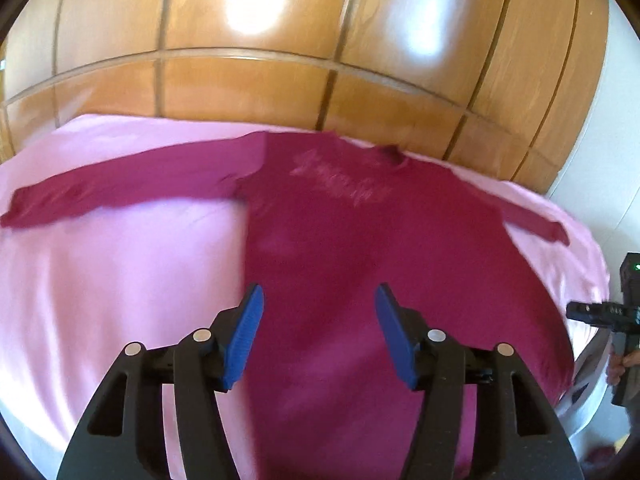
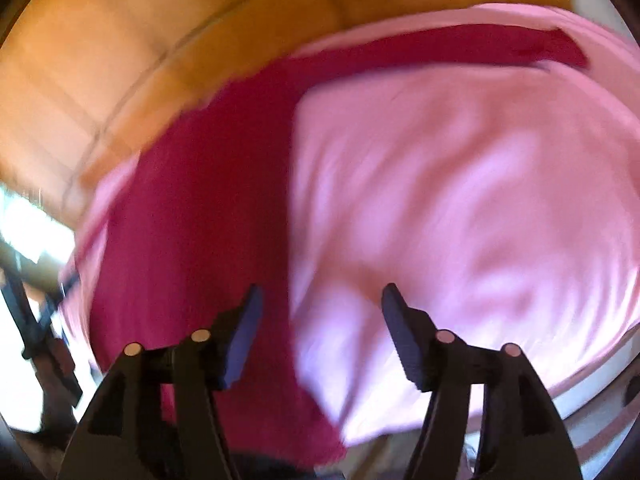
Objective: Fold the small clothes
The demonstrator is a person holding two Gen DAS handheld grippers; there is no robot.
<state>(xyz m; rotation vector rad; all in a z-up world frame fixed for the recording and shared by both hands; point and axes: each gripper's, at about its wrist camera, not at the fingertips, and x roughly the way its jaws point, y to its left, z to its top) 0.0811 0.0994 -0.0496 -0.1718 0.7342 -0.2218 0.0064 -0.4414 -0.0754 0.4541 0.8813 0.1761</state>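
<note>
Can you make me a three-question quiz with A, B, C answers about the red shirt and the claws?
1. Where does the shirt lie?
A. on a pink sheet
B. on a chair
C. in a basket

2. What colour are the left claw pads?
A. yellow
B. blue
C. white

3. How are the shirt's sleeves?
A. folded in
B. spread out
C. rolled up

Answers:
1 A, pink fabric shows all around the shirt.
2 B, both pads are blue.
3 B, each sleeve stretches sideways from the body.
</note>
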